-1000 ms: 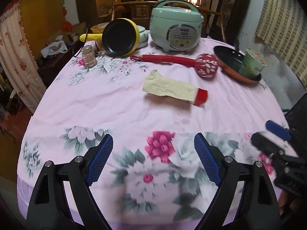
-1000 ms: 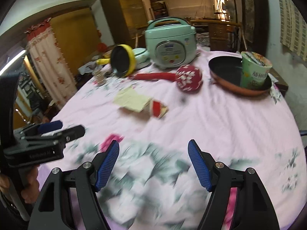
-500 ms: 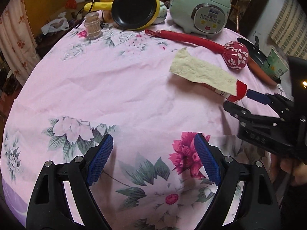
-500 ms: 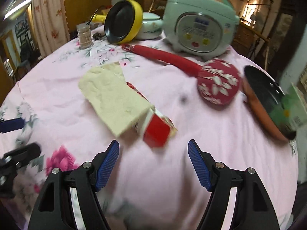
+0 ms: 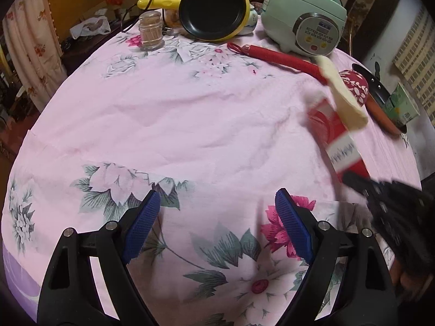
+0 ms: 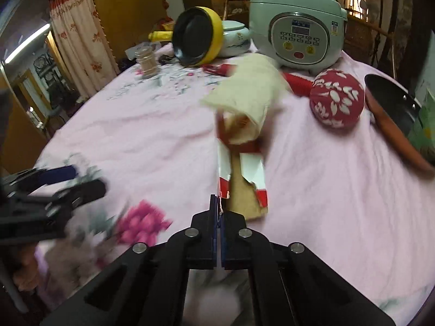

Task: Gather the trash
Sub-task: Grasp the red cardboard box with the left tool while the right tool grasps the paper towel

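right claw clamped on red wrapper edge | left claw agape over pink tablecloth, wrapper well apart

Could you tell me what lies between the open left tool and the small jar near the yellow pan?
Only bare flowered tablecloth: in the left wrist view nothing sits between the left tool and the jar.

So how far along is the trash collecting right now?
Early on, it seems. In hand: the right gripper is shut on the edge of the red wrapper, with pale paper draped over it and the far end raised. No bin shows, so nothing looks binned yet. The left gripper is open and holds nothing. Left: possibly the green cup in the pan.
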`<state>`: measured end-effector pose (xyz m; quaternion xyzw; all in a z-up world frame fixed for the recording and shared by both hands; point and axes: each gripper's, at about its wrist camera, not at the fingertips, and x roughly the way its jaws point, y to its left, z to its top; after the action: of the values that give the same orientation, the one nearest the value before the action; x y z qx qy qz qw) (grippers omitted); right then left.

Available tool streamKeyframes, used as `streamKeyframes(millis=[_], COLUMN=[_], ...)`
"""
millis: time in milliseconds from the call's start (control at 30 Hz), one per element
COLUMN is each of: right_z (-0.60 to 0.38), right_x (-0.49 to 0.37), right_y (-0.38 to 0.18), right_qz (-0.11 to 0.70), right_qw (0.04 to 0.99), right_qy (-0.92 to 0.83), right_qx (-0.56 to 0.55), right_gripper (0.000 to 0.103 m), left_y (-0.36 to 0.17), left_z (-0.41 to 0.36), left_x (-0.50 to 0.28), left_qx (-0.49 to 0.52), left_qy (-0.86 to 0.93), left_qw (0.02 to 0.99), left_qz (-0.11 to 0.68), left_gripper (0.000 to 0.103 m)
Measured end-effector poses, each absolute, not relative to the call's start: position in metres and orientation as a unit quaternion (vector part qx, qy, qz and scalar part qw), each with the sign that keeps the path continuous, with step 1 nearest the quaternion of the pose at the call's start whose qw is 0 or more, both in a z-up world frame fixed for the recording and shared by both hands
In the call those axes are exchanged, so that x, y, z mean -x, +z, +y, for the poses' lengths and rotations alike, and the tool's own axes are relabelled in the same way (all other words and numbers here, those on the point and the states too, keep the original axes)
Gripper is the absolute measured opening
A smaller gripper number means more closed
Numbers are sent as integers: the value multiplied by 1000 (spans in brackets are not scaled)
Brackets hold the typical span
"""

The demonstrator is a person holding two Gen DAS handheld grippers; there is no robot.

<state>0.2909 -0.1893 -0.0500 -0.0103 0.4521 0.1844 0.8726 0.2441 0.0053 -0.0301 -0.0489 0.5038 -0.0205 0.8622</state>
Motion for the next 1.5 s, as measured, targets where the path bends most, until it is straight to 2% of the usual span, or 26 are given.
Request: streamKeyframes(millis=[300, 367, 400, 433, 467, 567, 700, 833, 1067, 1233, 1267, 1300, 1333, 1400, 1500], right_z=[-172, -163, -159, -155, -154, -162, -190, -229, -253, -244, -242, -239, -236, -238, -250], right_x=[-205, -198, -197, -197, -197, -201, -229, -274, -354, -378, -380, -380, -379, -374, -350], right_y=[-40, -43, -46, -49, -47, -31, -13, -17, -60, -72, -72, -73, -72, -68, -53], right_qz=[460, 466, 473, 479, 474, 445, 412, 419, 468, 460, 459, 460, 463, 459, 441], right_qw=[854, 850, 847, 842, 843, 863, 893, 897, 877, 878, 878, 877, 877, 877, 886], right_qy=[240, 241, 243, 247, 250, 237, 176, 114, 55, 67, 69, 72, 71, 65, 59], right_qx=[-44, -35, -30, -29, -33, -36, -43, -84, -97, -117, -117, -115, -111, -123, -132], right_gripper=[3, 7, 15, 33, 39, 42, 52, 53, 53, 52, 48, 25, 10, 4, 3], left_y=[-30, -28, -27, -25, -24, -22, -23, -26, -33, -37, -38, -39, -40, -41, -40], left_z=[16, 21, 24, 27, 28, 31, 21, 6, -6, -8, -9, -10, -11, -11, -11], left_x=[-245, -245, -245, -245, -244, -242, -238, -235, -236, -236, -236, -236, -236, -236, -235], left_qx=[67, 75, 80, 84, 86, 88, 84, 74, 62, 58, 56, 54, 52, 51, 51], left_qy=[-12, -11, -10, -9, -8, -10, -28, -55, -68, -71, -70, -71, -71, -70, -71], left_qw=[861, 861, 861, 861, 862, 862, 860, 855, 848, 846, 845, 844, 843, 843, 845], left_qz=[505, 503, 502, 501, 499, 498, 503, 510, 522, 526, 527, 529, 530, 530, 528], left_gripper=[84, 84, 84, 84, 84, 84, 84, 84, 84, 85, 86, 86, 86, 86, 86])
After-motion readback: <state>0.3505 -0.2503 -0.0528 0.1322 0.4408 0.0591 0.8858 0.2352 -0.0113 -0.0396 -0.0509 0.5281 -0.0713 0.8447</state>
